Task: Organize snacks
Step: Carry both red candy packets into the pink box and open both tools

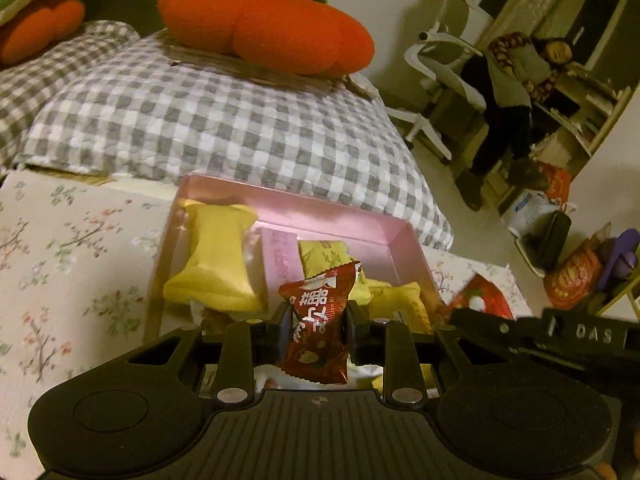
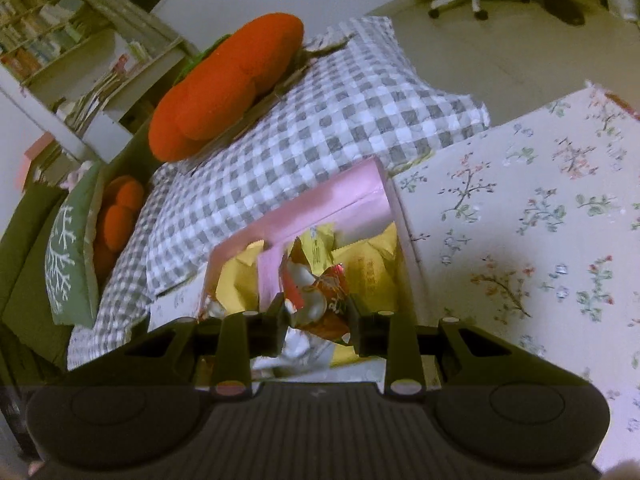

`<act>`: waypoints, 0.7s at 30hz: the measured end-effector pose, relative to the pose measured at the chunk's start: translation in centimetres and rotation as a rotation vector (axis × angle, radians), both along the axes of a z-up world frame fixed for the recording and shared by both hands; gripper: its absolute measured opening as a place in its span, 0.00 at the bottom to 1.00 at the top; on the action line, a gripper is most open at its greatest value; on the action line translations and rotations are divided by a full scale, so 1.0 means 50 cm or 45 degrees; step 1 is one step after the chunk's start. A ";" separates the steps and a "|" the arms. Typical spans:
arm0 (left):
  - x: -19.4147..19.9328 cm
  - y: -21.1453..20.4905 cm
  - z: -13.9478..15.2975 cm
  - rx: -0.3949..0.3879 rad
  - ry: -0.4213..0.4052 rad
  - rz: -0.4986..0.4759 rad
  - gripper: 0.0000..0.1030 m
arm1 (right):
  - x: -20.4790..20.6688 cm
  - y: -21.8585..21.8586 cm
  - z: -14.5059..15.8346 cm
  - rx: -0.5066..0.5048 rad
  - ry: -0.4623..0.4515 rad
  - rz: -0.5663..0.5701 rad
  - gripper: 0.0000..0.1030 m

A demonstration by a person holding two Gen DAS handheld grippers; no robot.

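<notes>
Floral tbl (image 1: 72, 248), pink box (image 1: 280, 216) on it, w/ snacks

Both wrist views close above pink box (image 1: 394, 236), opposite sides

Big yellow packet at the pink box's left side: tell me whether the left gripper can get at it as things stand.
Probably not yet. The left gripper is shut on a red snack packet, so it has no free grip. The big yellow packet itself lies uncovered in the pink box.
</notes>
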State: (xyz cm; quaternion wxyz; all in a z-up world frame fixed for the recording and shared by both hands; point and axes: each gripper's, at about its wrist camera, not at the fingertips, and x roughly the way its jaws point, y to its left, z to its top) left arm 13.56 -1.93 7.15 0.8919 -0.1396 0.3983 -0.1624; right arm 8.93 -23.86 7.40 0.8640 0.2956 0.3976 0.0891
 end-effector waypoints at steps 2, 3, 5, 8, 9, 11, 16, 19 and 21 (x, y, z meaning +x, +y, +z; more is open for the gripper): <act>0.010 -0.006 -0.011 -0.004 0.004 -0.013 0.24 | 0.014 0.011 -0.002 0.001 -0.005 0.013 0.27; 0.015 -0.008 -0.017 -0.001 0.003 -0.016 0.24 | 0.020 0.017 -0.002 -0.003 -0.009 0.020 0.27; 0.023 -0.010 -0.032 0.020 0.015 -0.022 0.24 | 0.031 0.030 -0.003 -0.010 -0.018 0.029 0.27; 0.024 -0.011 -0.046 0.026 0.005 -0.040 0.24 | 0.043 0.044 -0.013 -0.018 -0.009 0.045 0.27; 0.024 -0.013 -0.045 0.033 0.000 -0.046 0.24 | 0.046 0.048 -0.017 -0.028 -0.005 0.045 0.27; 0.020 -0.017 -0.042 0.075 -0.020 -0.053 0.25 | 0.051 0.055 -0.021 -0.053 0.003 0.047 0.27; 0.023 -0.018 -0.051 0.131 -0.006 -0.055 0.25 | 0.052 0.075 -0.026 -0.144 -0.004 0.060 0.28; 0.030 -0.007 -0.068 0.121 0.040 -0.043 0.25 | 0.057 0.075 -0.033 -0.249 0.011 0.023 0.24; 0.030 -0.002 -0.070 0.099 0.040 -0.046 0.26 | 0.055 0.069 -0.034 -0.227 0.003 0.023 0.24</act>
